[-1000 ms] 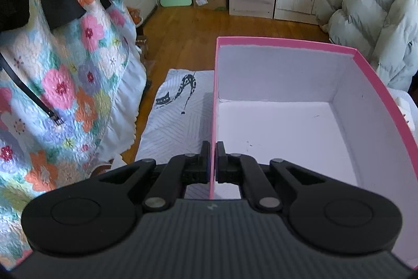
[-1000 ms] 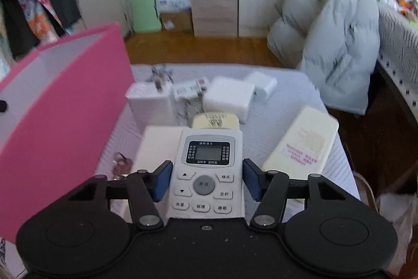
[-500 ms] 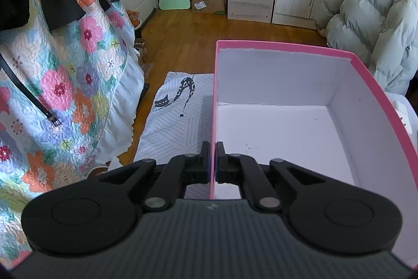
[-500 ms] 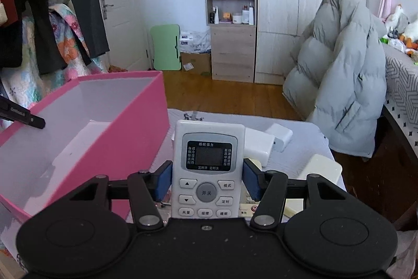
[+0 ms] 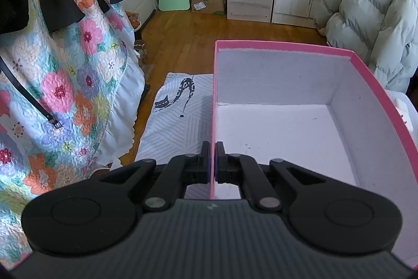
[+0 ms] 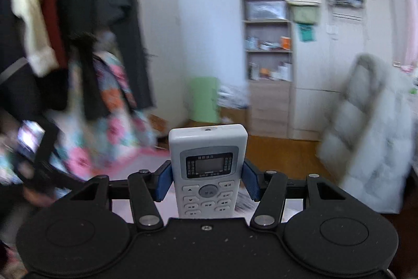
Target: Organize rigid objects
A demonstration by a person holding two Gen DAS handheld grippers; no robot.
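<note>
So the white remote [image 6: 207, 171] sits dead centre in the lower half of the right wrist view, screen and buttons facing the camera, top end sticking up and forward. The right gripper [image 6: 207, 181] has it pinched across its width, a blue pad pressed on each side edge, and it looks held up in the air with nothing under it. Background is blurry: hanging clothes upper left, shelves and a wardrobe upper right, a puffy coat at the right edge.

Over in the left wrist view, the pink box [image 5: 363, 69] fills the right half of the frame, white inside and with nothing in it that I can see. The left gripper [image 5: 213, 161] is squeezed shut on the box's near left wall, one finger outside and one inside, steadying it. A flowery quilt [image 5: 65, 96] hangs on the left, wood floor behind.

My read: this is the carry step, remote picked up and on its way to the box. Next move needs the remote brought over the open top, lowered inside, then let go, while the other hand keeps the box from sliding.
</note>
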